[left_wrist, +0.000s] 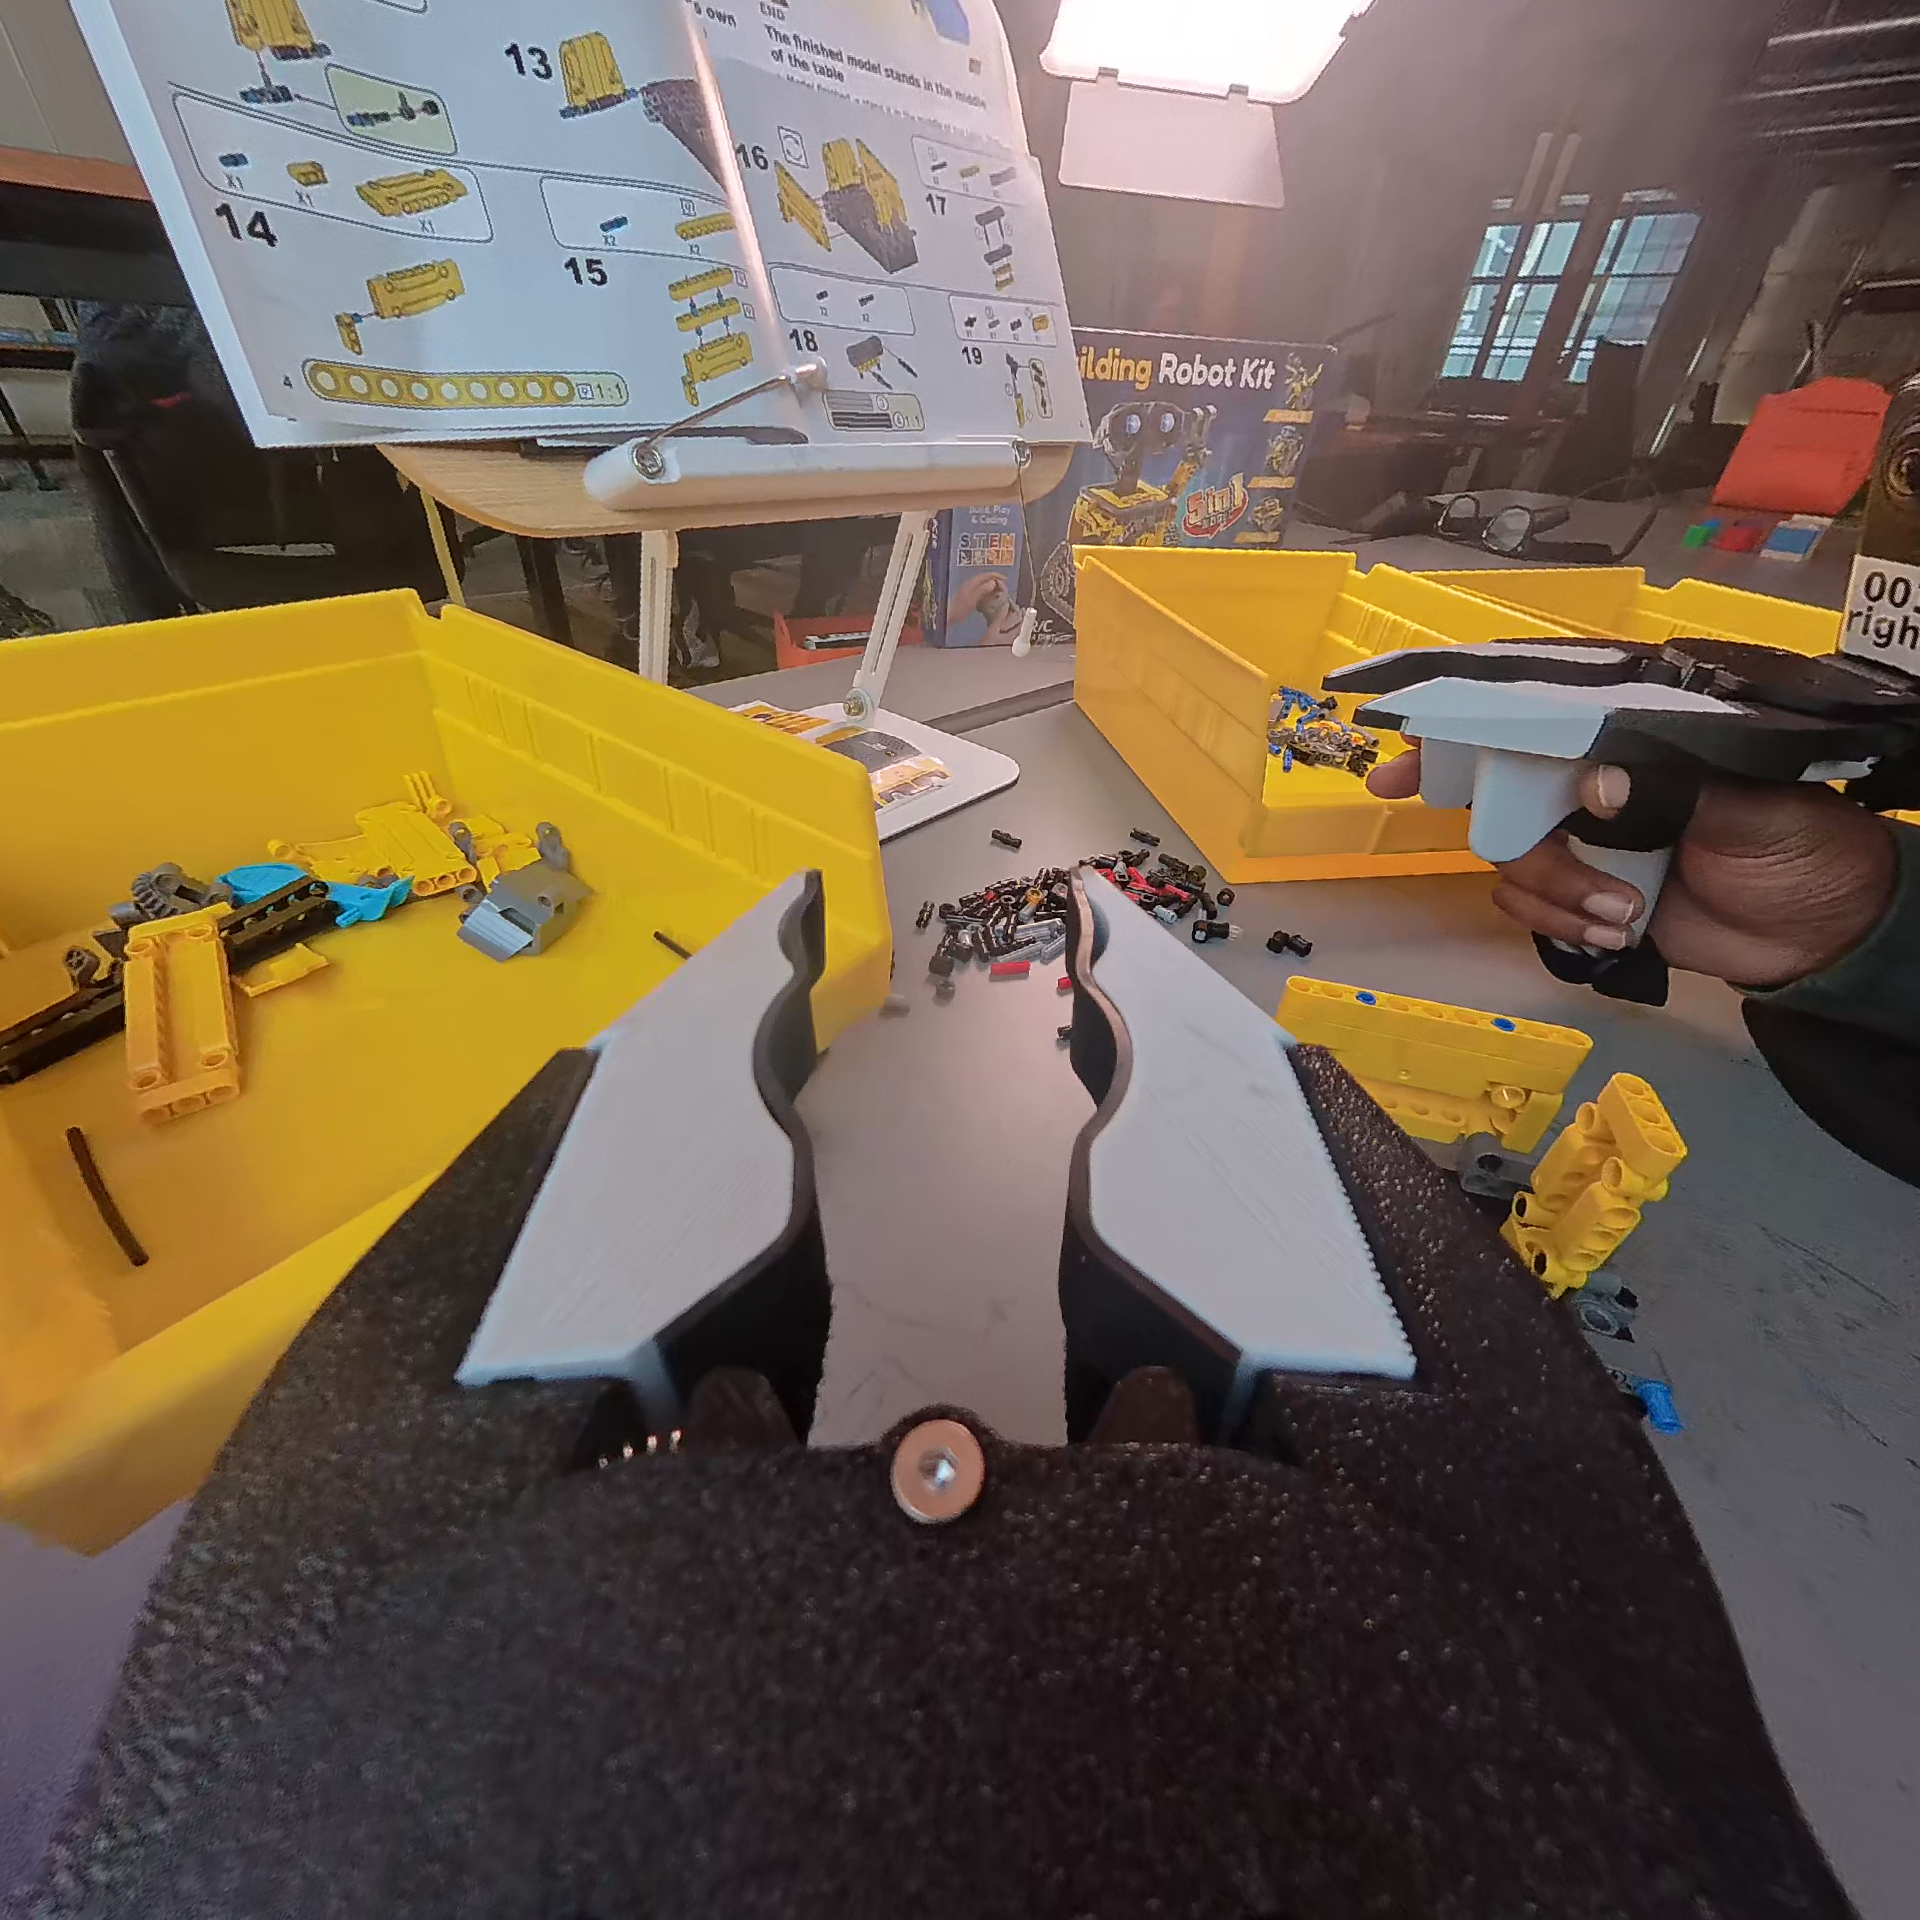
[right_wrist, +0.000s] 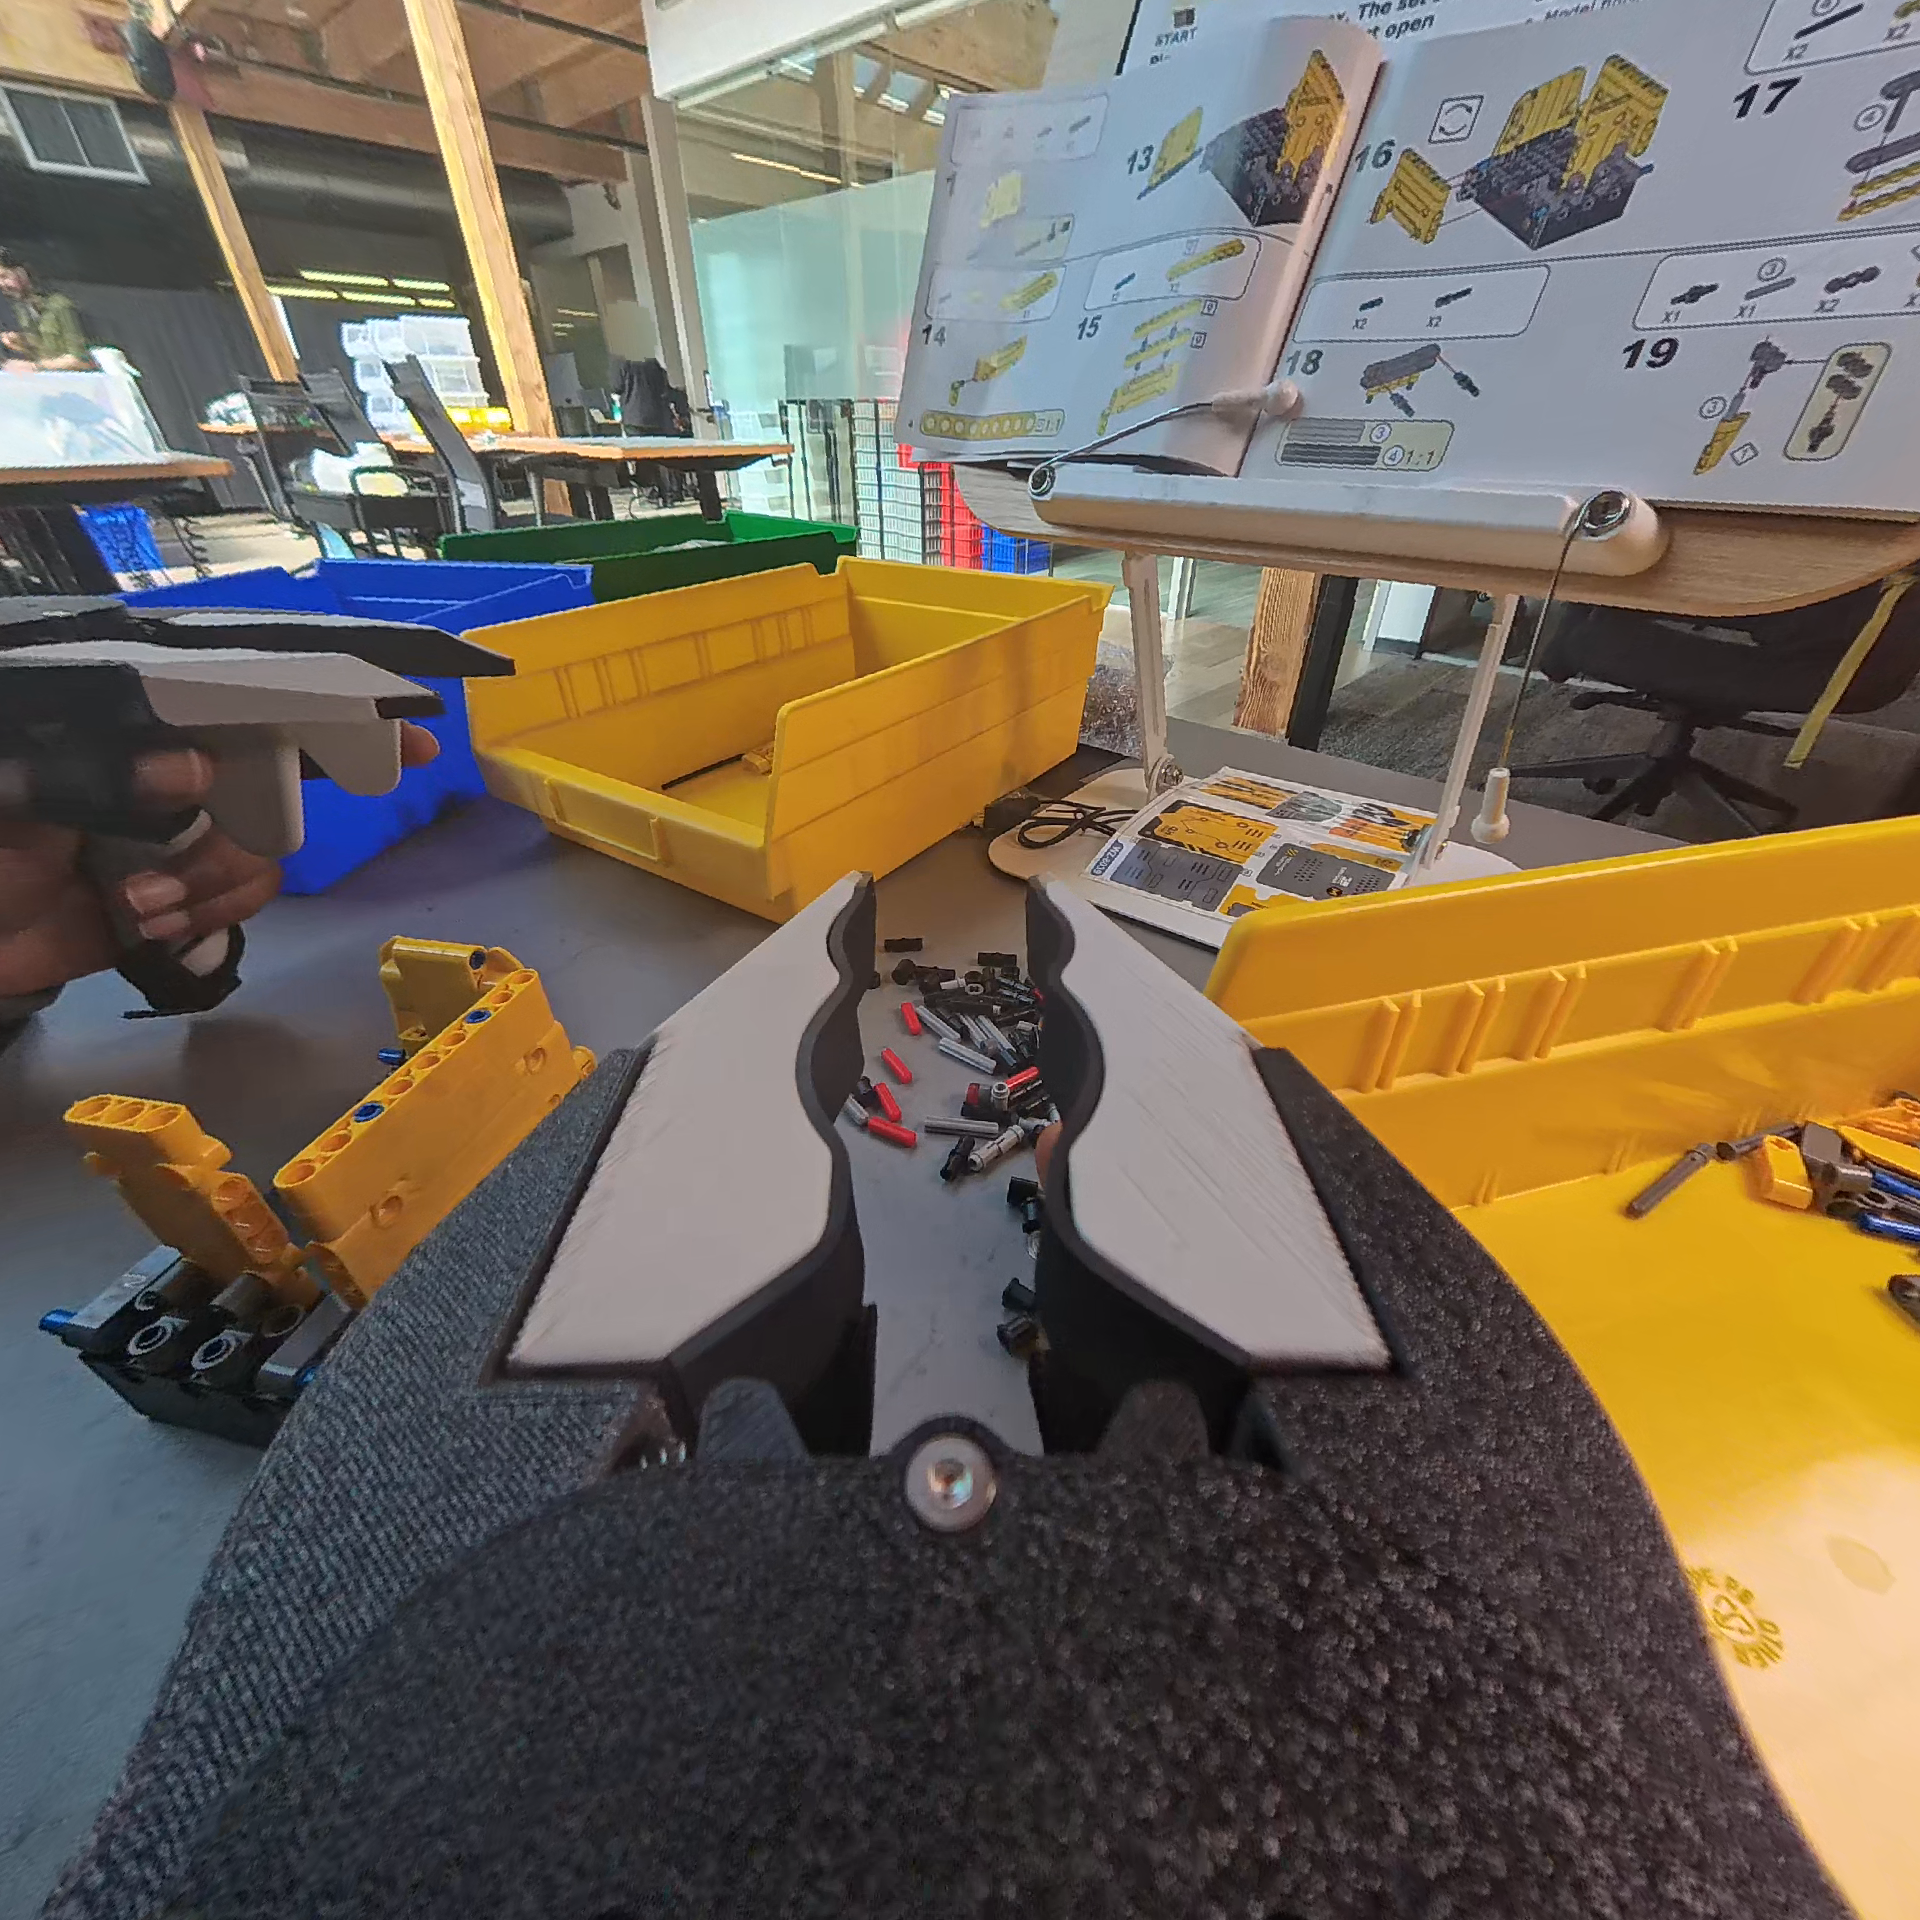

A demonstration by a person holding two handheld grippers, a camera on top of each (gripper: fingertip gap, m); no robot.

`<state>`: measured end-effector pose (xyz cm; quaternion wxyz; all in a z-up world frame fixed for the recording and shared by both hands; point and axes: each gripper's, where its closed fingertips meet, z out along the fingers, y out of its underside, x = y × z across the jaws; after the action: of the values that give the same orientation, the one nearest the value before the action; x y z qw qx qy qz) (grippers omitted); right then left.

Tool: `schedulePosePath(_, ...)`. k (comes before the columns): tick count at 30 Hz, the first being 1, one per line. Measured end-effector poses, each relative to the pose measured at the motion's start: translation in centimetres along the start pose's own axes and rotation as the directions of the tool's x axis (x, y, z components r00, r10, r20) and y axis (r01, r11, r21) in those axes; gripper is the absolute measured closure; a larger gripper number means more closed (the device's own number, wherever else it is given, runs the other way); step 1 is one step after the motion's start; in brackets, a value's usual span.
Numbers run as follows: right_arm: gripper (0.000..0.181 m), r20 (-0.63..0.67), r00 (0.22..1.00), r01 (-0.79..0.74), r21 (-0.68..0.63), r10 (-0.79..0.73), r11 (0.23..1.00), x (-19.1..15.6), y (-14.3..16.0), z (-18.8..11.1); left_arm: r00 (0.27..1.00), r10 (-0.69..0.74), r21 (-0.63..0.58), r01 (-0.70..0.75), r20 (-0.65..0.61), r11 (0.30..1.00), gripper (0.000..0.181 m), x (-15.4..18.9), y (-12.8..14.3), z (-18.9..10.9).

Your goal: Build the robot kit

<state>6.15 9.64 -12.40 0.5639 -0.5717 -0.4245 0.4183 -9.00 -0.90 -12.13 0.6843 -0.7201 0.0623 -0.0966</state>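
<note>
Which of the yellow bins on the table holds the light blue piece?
The yellow bin beside the left gripper: a light blue piece lies among its yellow parts. The right-hand bin holds none.

Two claws, left point(left_wrist: 940, 904) and right point(right_wrist: 948, 904); three yellow bins point(left_wrist: 644, 727) point(left_wrist: 1174, 644) point(left_wrist: 1507, 587); one instruction booklet point(left_wrist: 582, 208).

Each claw point(left_wrist: 940, 914) has two long pale grey fingers point(left_wrist: 675, 1143) with wavy black inner edges, set in a rough, speckled black body with a silver screw point(left_wrist: 938, 1472) at its middle. Seen from the side, the right claw point(right_wrist: 945, 914) has a pale grey trigger grip point(left_wrist: 1538, 810) and a white label point(left_wrist: 1886, 613). A dark sleeve point(left_wrist: 1839, 1049) covers the wrist.
</note>
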Motion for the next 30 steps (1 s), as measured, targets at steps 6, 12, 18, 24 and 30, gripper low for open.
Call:
schedulePosePath(6,0.153,0.001,1.0,0.006,0.0,-0.006,1.0,-0.1,0.0,0.0,1.0,-0.009,0.0,0.009,0.004,1.0,0.137,-0.2,0.0,0.0)
schedulePosePath(12,0.153,0.002,1.0,0.005,-0.008,-0.005,1.0,-0.1,0.2,0.1,1.0,-0.017,-0.009,0.017,0.003,1.0,0.137,-0.2,0.1,0.0)
schedulePosePath(18,0.153,0.007,1.0,0.01,-0.012,-0.01,1.0,-0.3,0.1,0.0,1.0,-0.013,-0.019,0.014,0.017,1.0,0.138,-0.4,0.4,0.1)
schedulePosePath(24,0.153,0.012,0.999,0.034,-0.016,-0.033,0.999,-0.6,-0.1,-0.1,0.999,0.009,-0.031,-0.008,0.032,0.999,0.138,-0.6,0.7,0.2)
schedulePosePath(30,0.154,0.005,0.998,0.066,-0.025,-0.066,0.997,-0.8,0.0,-0.1,0.997,0.028,-0.022,-0.027,0.075,0.999,0.14,-1.5,0.5,0.4)
